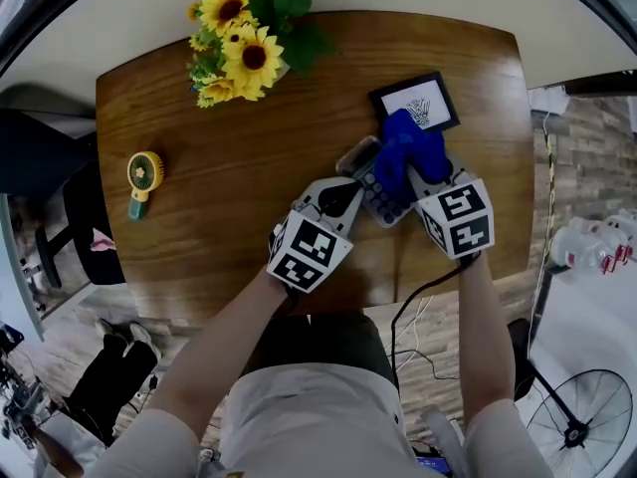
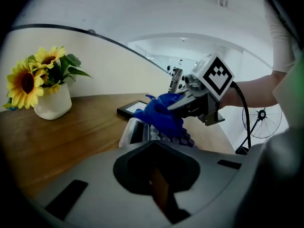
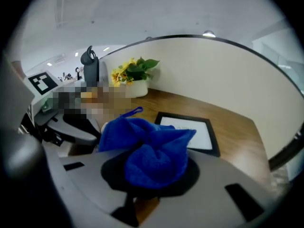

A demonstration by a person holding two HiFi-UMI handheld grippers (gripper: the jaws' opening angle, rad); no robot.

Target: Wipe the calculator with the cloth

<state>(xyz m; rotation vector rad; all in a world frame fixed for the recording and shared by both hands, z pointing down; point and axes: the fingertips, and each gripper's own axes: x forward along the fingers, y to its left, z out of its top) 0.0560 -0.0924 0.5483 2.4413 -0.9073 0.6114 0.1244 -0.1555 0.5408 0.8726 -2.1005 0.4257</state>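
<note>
A grey calculator (image 1: 381,205) lies on the wooden table (image 1: 229,217) in front of me, with its far half under a blue cloth (image 1: 403,145). My right gripper (image 1: 410,172) is shut on the bunched cloth (image 3: 152,153) and holds it down on the keys. From the left, my left gripper (image 1: 346,195) meets the calculator's near left edge, jaws closed on it. In the left gripper view the calculator (image 2: 135,131) sits just past the jaw tips, and the cloth (image 2: 161,115) covers its keys.
A black picture frame (image 1: 415,103) lies flat just beyond the calculator. A pot of sunflowers (image 1: 239,48) stands at the back left and a small yellow hand fan (image 1: 143,179) at the left edge. A black cable trails off the near table edge.
</note>
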